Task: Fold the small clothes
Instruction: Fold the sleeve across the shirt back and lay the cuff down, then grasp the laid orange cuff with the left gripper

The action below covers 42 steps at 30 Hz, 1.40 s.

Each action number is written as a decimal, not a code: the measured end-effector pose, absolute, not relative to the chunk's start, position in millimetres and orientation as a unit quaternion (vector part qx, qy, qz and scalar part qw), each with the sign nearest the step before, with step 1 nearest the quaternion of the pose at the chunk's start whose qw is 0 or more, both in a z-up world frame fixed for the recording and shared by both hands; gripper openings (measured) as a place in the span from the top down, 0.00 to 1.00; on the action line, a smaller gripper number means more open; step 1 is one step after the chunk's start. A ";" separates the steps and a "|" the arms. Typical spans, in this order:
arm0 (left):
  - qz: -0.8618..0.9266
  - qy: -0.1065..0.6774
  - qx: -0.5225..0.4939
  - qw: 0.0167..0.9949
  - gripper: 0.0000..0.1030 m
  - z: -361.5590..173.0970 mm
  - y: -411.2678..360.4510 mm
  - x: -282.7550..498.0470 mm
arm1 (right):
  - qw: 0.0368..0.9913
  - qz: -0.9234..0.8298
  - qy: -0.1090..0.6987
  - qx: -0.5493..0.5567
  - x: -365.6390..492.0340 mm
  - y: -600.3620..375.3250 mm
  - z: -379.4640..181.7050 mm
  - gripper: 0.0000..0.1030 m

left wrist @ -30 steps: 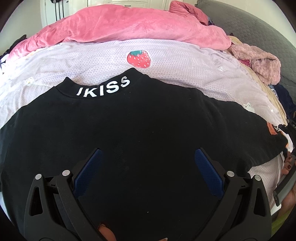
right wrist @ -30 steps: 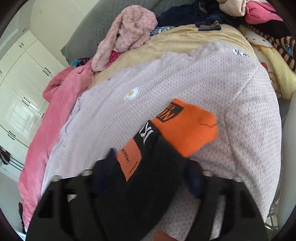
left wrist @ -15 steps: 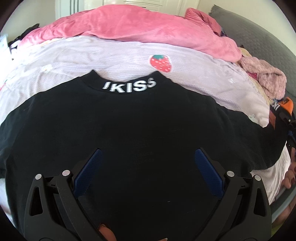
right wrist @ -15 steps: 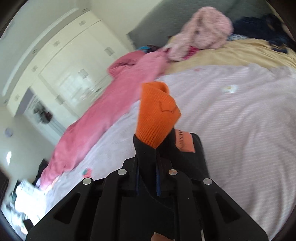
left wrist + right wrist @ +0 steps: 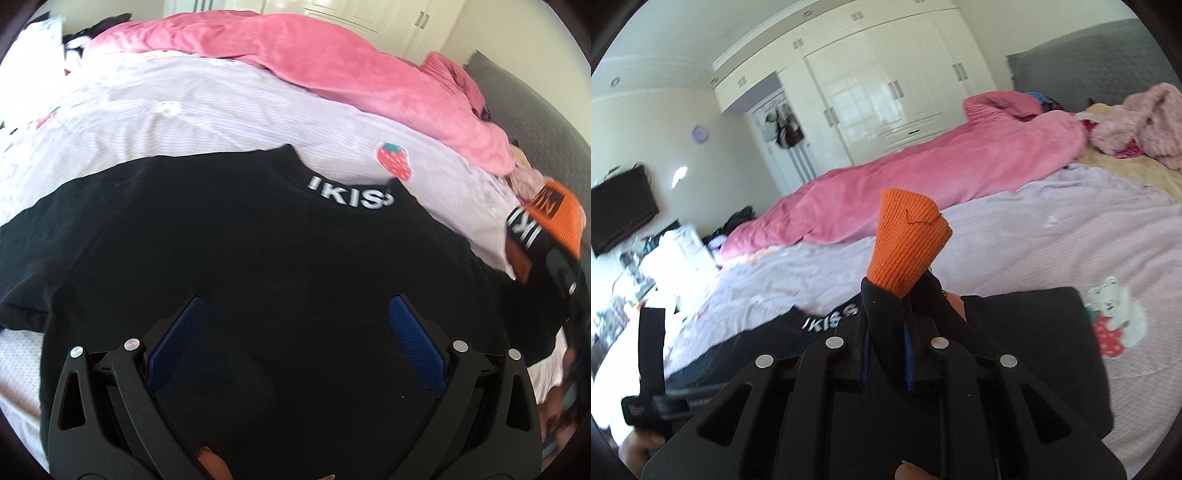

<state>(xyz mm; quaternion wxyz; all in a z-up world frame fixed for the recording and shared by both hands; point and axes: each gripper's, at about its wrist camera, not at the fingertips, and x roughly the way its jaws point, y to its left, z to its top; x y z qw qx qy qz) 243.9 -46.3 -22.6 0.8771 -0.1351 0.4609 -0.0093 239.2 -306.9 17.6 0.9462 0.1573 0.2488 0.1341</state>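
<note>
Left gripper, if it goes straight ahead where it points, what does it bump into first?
Most likely the black shirt. The left gripper is open and points down over it, nothing between. How far above it hangs is unclear.

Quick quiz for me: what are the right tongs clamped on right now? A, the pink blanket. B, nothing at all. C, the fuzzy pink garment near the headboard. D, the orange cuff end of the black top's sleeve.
D: the right tongs are shut on the black top at its sleeve, with the orange cuff sticking out past the blue pads.
</note>
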 end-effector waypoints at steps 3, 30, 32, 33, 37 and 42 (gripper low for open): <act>-0.004 0.458 -0.149 0.876 0.09 -20.8 -36.1 243.9 | 0.941 0.156 0.268 0.136 237.4 -281.7 12.1 0.83; -0.124 0.502 -0.197 0.833 0.40 -51.5 -119.6 268.0 | 0.937 -0.014 0.306 0.169 239.4 -366.5 7.6 0.53; -0.132 0.498 -0.185 0.837 0.54 -49.7 -126.4 268.7 | 0.933 -0.013 0.307 0.189 238.8 -374.1 6.7 0.53; -0.133 0.496 -0.176 0.840 0.59 -49.5 -129.8 269.3 | 0.931 -0.013 0.307 0.197 239.2 -376.9 6.6 0.53; -0.142 0.490 -0.163 0.845 0.86 -50.5 -134.6 270.5 | 0.923 -0.014 0.310 0.228 239.0 -389.4 3.9 0.53; -0.155 0.461 -0.151 0.860 0.93 -31.8 -124.0 265.6 | 0.923 -0.052 0.309 0.224 235.5 -401.0 6.2 0.52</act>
